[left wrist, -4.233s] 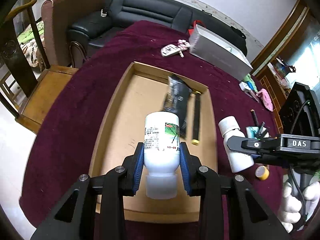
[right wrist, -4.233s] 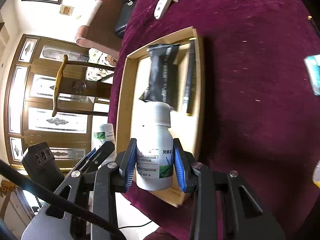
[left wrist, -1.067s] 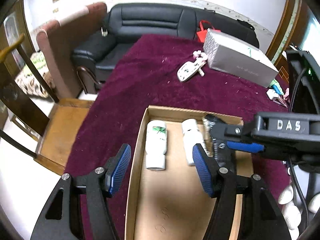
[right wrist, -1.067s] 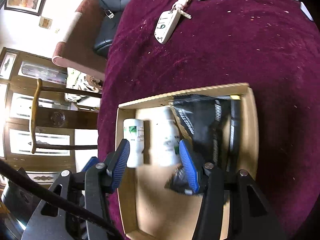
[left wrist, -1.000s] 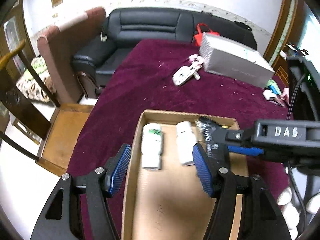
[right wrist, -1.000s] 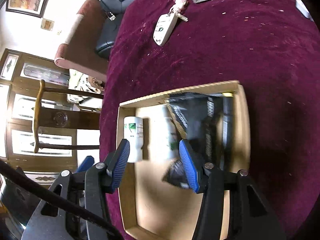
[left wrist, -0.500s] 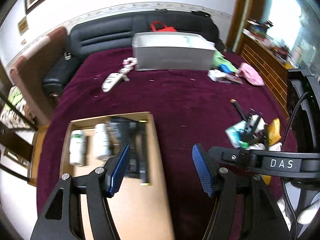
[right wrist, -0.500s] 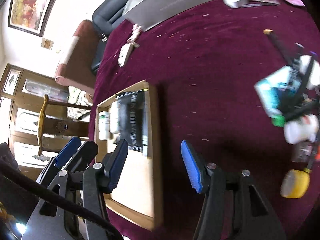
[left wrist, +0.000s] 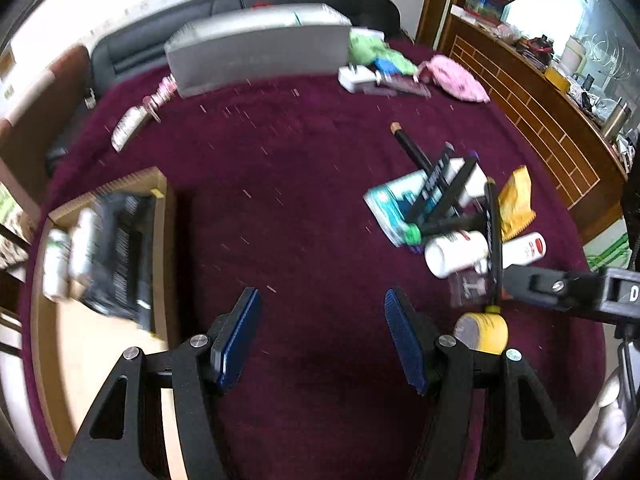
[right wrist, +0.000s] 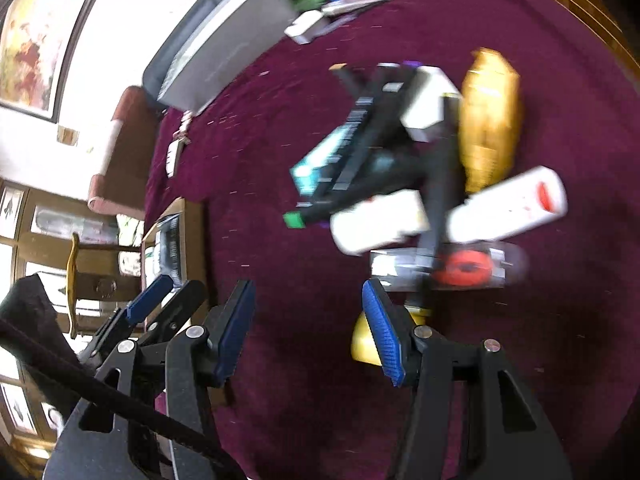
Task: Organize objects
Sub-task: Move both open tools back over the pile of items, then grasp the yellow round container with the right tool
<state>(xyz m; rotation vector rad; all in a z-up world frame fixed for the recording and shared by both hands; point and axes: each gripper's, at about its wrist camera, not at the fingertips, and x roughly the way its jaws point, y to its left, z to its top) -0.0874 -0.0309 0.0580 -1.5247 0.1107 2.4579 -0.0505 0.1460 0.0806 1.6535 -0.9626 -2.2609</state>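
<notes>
Clutter pile [left wrist: 452, 208] sits on the maroon counter [left wrist: 300, 168], well right of the wooden tray [left wrist: 164, 216]; left tool [left wrist: 322, 336] and right tool [right wrist: 308, 328] both gape apart, gripping nothing.

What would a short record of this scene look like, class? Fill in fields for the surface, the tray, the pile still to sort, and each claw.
surface: dark red cloth over the table
tray: shallow wooden tray at the left, holding two white bottles and a black packet
pile: mixed heap at the right, with a white bottle, a yellow packet and a teal box
nearby: yellow tape roll beside the heap
left claw: open, empty, over bare cloth
right claw: open, empty, short of the heap
</notes>
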